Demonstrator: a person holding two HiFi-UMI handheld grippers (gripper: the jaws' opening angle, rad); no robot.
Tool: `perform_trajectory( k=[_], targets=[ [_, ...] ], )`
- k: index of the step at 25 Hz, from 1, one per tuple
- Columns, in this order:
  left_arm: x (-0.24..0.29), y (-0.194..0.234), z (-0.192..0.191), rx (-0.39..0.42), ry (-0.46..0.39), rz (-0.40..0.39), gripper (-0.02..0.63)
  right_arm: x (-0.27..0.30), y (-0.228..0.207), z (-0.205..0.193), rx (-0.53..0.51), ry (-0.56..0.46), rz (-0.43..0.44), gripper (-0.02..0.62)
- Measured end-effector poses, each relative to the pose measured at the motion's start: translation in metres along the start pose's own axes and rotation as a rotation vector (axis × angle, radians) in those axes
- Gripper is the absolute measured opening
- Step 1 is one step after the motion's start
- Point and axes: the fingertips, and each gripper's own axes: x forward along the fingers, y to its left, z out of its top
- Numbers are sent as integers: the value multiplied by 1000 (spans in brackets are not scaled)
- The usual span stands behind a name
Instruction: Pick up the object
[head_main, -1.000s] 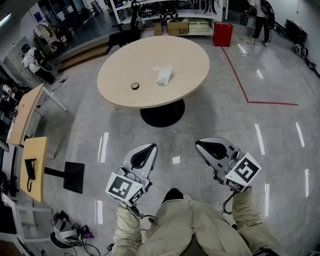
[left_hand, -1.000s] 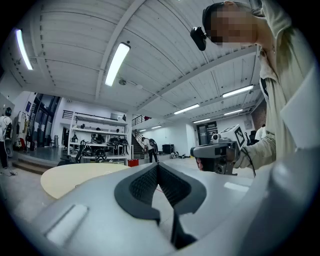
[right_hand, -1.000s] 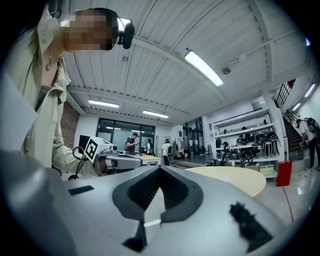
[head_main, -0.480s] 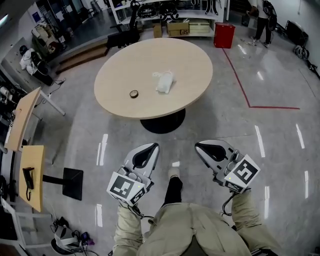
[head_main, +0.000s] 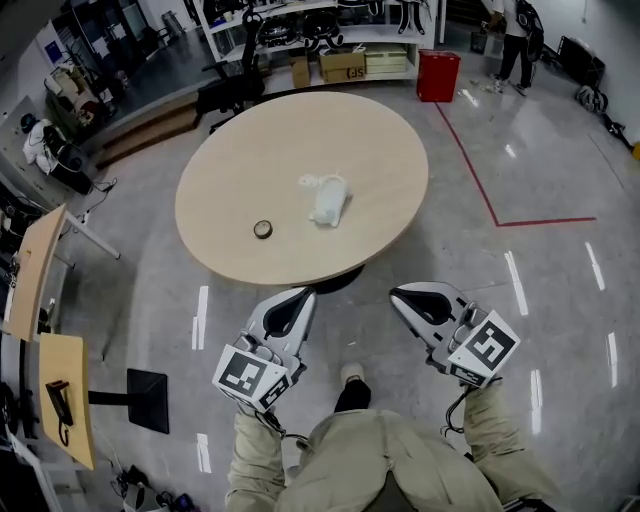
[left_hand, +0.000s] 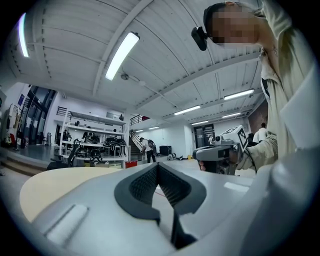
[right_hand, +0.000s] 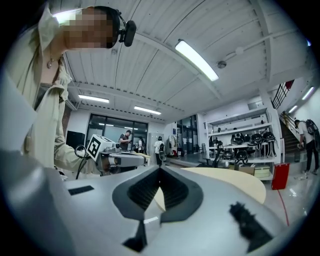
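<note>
glossy grey floor | red tape line | round beige table | rear shelves | strip lights

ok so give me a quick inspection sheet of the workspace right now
surface: round beige table
job's things: white crumpled bag near the middle; small dark roll to its left, apart
clutter: nothing seen
grippers: left hand-held gripper and right hand-held gripper both shut, empty, short of the table
cables: thin cable at the right sleeve
surroundings: red bin, shelving, person standing far off

Matt pale wood-look tabletop; glossy, reflective grey floor; crumpled white object.
</note>
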Motion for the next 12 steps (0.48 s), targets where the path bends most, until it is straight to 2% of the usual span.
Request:
perform_trajectory(
  k=[6, 12],
  targets=[
    [37, 48, 3, 6, 9, -29, 6, 39, -50, 7, -5, 0, -30, 2],
    [60, 88, 3, 12, 13, -42, 6, 77, -78, 10, -4, -10, -25, 3]
  ],
)
